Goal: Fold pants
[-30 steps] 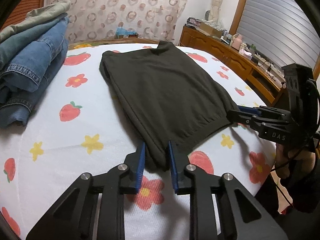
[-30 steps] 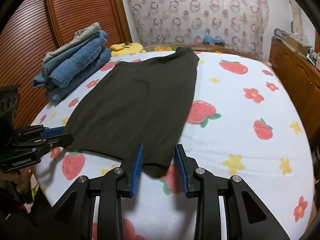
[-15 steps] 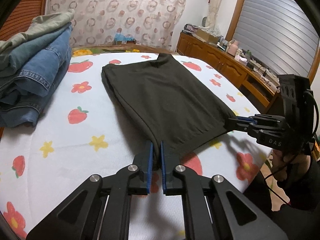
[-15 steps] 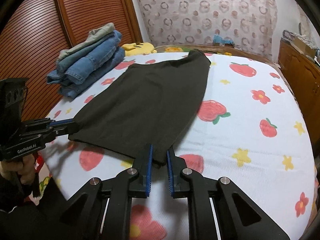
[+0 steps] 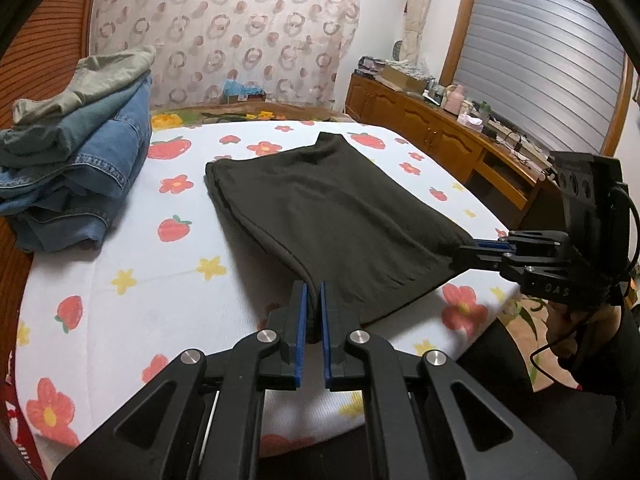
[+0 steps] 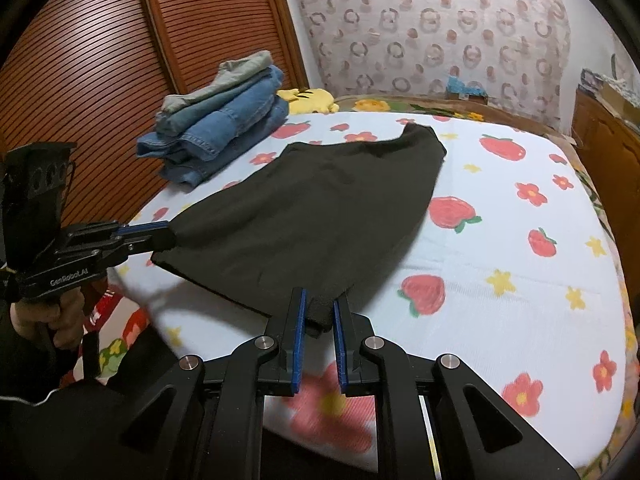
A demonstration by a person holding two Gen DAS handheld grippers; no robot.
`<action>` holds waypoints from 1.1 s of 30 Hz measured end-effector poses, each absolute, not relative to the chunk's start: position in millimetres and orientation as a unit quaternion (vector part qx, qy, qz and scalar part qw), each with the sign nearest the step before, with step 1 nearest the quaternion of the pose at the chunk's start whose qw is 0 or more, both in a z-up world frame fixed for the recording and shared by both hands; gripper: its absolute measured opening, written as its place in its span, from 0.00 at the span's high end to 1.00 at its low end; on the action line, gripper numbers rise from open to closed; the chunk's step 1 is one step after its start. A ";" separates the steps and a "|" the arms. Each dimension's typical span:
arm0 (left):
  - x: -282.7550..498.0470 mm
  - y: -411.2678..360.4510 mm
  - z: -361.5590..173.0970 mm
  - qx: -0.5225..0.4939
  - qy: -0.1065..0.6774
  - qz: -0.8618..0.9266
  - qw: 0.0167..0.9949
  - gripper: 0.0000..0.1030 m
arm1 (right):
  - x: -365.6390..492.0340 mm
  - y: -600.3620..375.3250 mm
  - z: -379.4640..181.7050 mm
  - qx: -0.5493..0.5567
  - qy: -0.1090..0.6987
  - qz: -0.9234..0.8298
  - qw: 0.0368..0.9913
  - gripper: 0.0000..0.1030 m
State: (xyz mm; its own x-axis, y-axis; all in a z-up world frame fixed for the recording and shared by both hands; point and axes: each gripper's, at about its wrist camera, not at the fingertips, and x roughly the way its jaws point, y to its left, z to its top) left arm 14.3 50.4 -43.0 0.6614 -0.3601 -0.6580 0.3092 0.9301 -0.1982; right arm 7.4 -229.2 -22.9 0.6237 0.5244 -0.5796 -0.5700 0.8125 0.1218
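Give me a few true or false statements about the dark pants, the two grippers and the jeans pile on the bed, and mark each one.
1. The left gripper is shut on a near corner of the pants. True.
2. The right gripper hangs open, holding nothing. False: it is shut on the other near corner.
3. The jeans pile lies on the pants. False: it sits beside them, apart.
4. The pants' far end rests on the bed. True.
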 end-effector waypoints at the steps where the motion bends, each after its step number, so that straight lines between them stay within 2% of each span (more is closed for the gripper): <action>1: 12.7 50.5 -42.9 -0.034 0.369 -0.184 0.910 0.93 | 4.2 -230.1 -22.2 -0.036 0.309 0.304 0.900 0.88; 10: 6.3 47.0 -40.4 -0.018 0.374 -0.185 0.909 0.93 | -0.2 -228.3 -23.4 -0.053 0.322 0.306 0.894 0.87; 15: 8.6 49.1 -54.2 -0.022 0.387 -0.181 0.904 0.93 | 4.9 -230.5 -23.6 -0.046 0.325 0.302 0.895 0.83; 17: 9.6 48.9 -59.7 -0.021 0.394 -0.180 0.901 0.93 | 6.5 -233.4 -19.5 -0.046 0.319 0.300 0.898 0.74; 21: 12.2 50.2 -67.6 -0.024 0.407 -0.174 0.896 0.92 | 12.4 -243.9 -9.6 -0.042 0.306 0.284 0.908 0.73; 26: 19.8 58.4 -61.2 -0.028 0.395 -0.162 0.904 0.65 | 32.3 -248.1 2.6 -0.048 0.288 0.264 0.919 0.72; 27: 23.9 61.2 -58.7 -0.028 0.390 -0.155 0.907 0.54 | 37.8 -247.0 4.6 -0.051 0.285 0.259 0.922 0.72; 28: 28.0 63.4 -56.3 -0.028 0.386 -0.151 0.910 0.51 | 43.3 -245.7 6.9 -0.053 0.281 0.254 0.924 0.72; 33: 54.7 70.7 -46.0 -0.032 0.371 -0.134 0.918 0.50 | 73.0 -233.9 16.6 -0.057 0.263 0.249 0.930 0.72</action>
State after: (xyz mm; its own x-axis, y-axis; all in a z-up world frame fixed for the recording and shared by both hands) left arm 54.7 70.7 -46.0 0.6882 -0.2701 -0.6734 0.2224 0.9620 -0.1585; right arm 73.0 -233.9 16.6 0.7373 0.4339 -0.5179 -0.4942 0.8690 0.0245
